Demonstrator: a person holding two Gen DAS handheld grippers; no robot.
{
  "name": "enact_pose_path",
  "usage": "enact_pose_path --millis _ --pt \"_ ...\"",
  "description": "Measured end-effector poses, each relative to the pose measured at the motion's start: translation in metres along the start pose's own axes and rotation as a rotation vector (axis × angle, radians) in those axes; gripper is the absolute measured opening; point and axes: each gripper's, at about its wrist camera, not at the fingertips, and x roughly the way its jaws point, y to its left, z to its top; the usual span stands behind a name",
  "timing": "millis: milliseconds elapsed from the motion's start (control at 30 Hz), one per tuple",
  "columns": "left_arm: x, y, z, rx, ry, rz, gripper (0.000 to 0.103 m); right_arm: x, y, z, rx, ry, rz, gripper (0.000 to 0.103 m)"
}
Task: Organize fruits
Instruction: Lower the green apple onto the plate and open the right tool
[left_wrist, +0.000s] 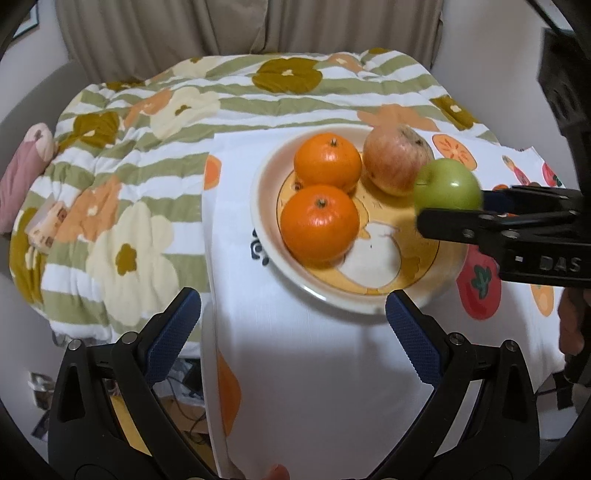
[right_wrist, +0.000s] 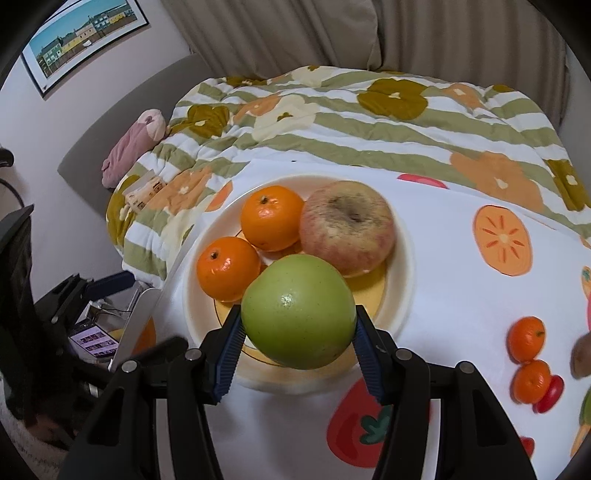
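A cream and yellow plate (left_wrist: 266, 206) (right_wrist: 404, 280) holds two oranges (left_wrist: 319, 221) (right_wrist: 227, 267) and a reddish apple (left_wrist: 395, 162) (right_wrist: 347, 225). My right gripper (right_wrist: 299, 325) is shut on a green apple (right_wrist: 297, 312) (left_wrist: 447, 186) and holds it above the plate's near right side. In the left wrist view the right gripper (left_wrist: 480, 218) comes in from the right. My left gripper (left_wrist: 293, 332) is open and empty, in front of the plate over the white cloth.
The plate stands on a white fruit-print cloth (left_wrist: 314, 369) (right_wrist: 461, 295) over a flowered quilt (left_wrist: 129, 147). Two small oranges (right_wrist: 526, 338) and a brown fruit (right_wrist: 581, 354) lie at the right. A pink cushion (left_wrist: 22, 173) lies at far left.
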Motion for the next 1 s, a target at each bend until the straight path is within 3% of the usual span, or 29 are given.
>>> enact_pose_path --millis 267,800,833,900,1000 --pt "0.008 0.007 -0.005 0.004 0.025 0.001 0.103 0.028 0.008 0.005 -0.015 0.026 0.023 0.053" --pt "0.015 0.017 -0.005 -0.015 0.033 -0.017 0.103 0.048 0.012 0.005 -0.048 0.068 -0.029 0.054" --pt "0.015 0.018 -0.005 -0.015 0.034 -0.016 0.103 0.046 0.012 0.005 -0.046 0.057 -0.028 0.056" --pt "0.015 0.019 -0.005 -0.016 0.035 -0.017 0.103 0.042 0.012 0.005 -0.035 0.042 -0.023 0.08" --pt "0.014 0.019 -0.005 -0.019 0.032 -0.017 0.103 0.036 0.009 0.004 -0.014 0.025 -0.011 0.1"
